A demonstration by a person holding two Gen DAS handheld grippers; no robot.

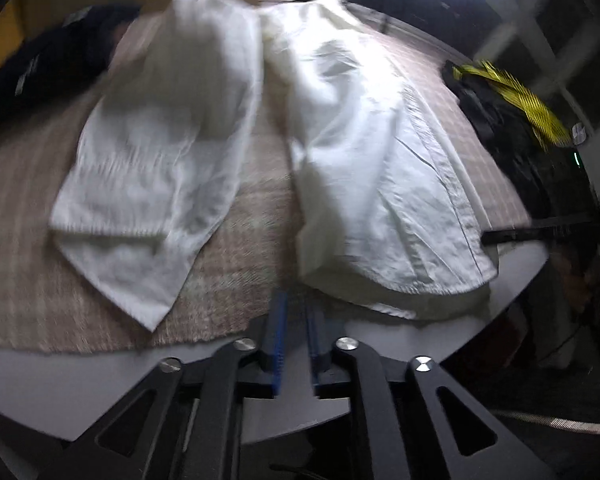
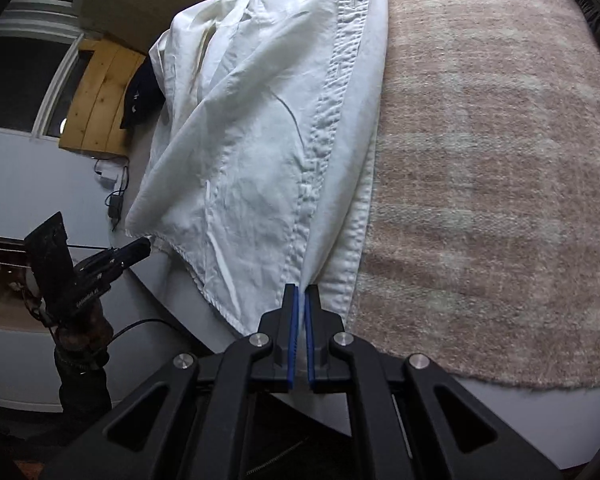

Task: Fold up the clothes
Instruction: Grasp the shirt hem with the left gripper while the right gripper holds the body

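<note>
- Left gripper (image 1: pixel 296 312), left wrist view: blue ribbed pads stand slightly apart with nothing between them; the tips hover over the near edge of the blanket, just short of the shirt hem.
- White shirt (image 1: pixel 364 152) lies on the pinkish-beige woven blanket (image 1: pixel 32 280), spreading from 12 to 4 o'clock; thin crumpled cotton, with a stitched placket band running down its right side.
- One sleeve (image 1: pixel 156 160) is thrown out toward 9 o'clock, ending in a pointed flap; the frame is motion-blurred there.
- Dark garment (image 1: pixel 56 60) is bunched at 10 o'clock on the blanket's far corner, apart from the shirt.
- Black item with a yellow striped strap (image 1: pixel 516 96) sits at 2 o'clock, beside the blanket edge.
- Other gripper's black fingers (image 1: pixel 540 234) enter from 3 o'clock, meeting the shirt's right edge.
- Grey tabletop (image 1: pixel 80 380) shows bare below the blanket's frayed edge.
- Right gripper (image 2: pixel 301 300), right wrist view: pads together, clamped on the white shirt (image 2: pixel 252 152) at the hem end of its puckered placket.
- Shirt fabric rises from the pinch toward 12 o'clock, lying in layered folds; the blanket (image 2: pixel 500 160), coarse and fuzzy with faint plaid banding, fills 1 to 4 o'clock.
- Left gripper (image 2: pixel 134 250) appears at 9 o'clock, held in a hand (image 2: pixel 84 328), close beside the shirt's lower corner.
- Wooden panel (image 2: pixel 100 92) and small black plug with cable (image 2: pixel 114 204) stand beyond the table at 10 o'clock.
</note>
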